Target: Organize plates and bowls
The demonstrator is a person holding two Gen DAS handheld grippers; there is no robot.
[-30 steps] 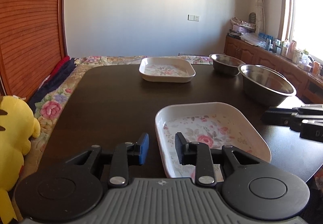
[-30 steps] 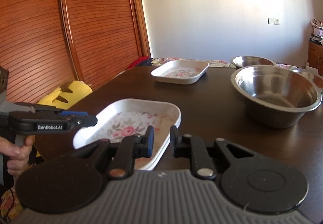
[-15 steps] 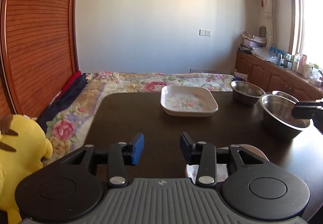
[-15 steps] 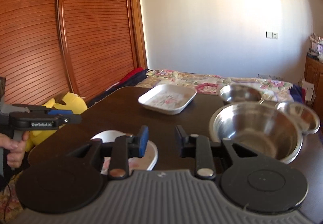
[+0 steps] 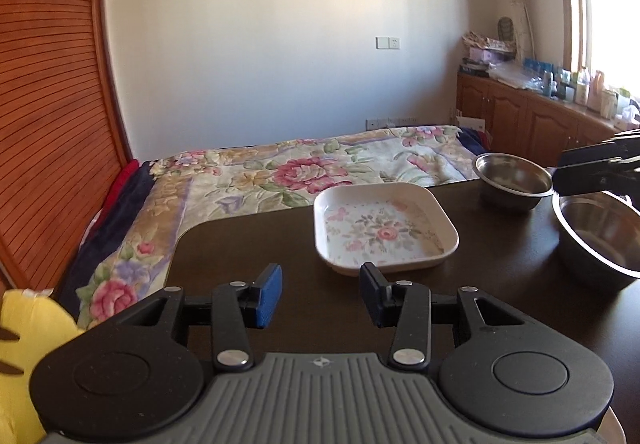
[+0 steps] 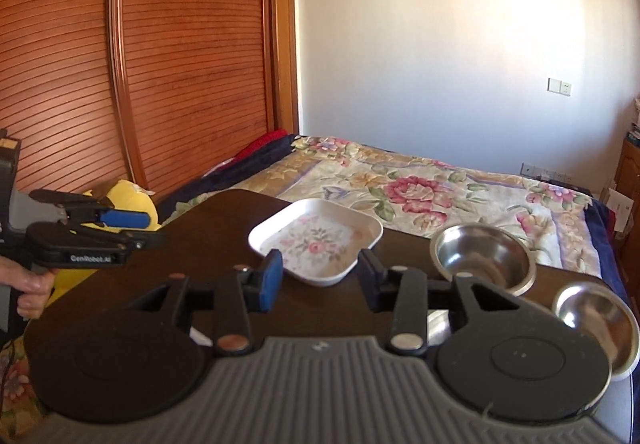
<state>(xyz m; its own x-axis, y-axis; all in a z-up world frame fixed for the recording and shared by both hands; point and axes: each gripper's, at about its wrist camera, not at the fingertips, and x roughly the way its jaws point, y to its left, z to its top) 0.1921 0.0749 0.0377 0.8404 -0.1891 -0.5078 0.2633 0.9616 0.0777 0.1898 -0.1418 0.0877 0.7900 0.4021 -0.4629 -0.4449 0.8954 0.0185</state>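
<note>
A white square floral plate (image 5: 384, 228) sits on the dark table (image 5: 280, 244) ahead of my open, empty left gripper (image 5: 320, 296); it also shows in the right wrist view (image 6: 316, 240). A small steel bowl (image 5: 512, 179) and a large steel bowl (image 5: 600, 236) stand to the right. My right gripper (image 6: 320, 280) is open and empty above the table, with two steel bowls, one (image 6: 482, 258) and another (image 6: 600, 320), at its right. The nearer floral plate is hidden under the grippers.
A bed with a floral cover (image 5: 320, 163) lies beyond the table's far edge. A yellow plush toy (image 5: 24, 344) sits at the left. A wooden slatted wardrobe (image 6: 140, 63) stands left. Cabinets with bottles (image 5: 560, 111) line the right wall.
Both grippers have risen and moved forward over the table; both have opened wider. The near floral plate has dropped out of view and the far plate and bowls are closer.
</note>
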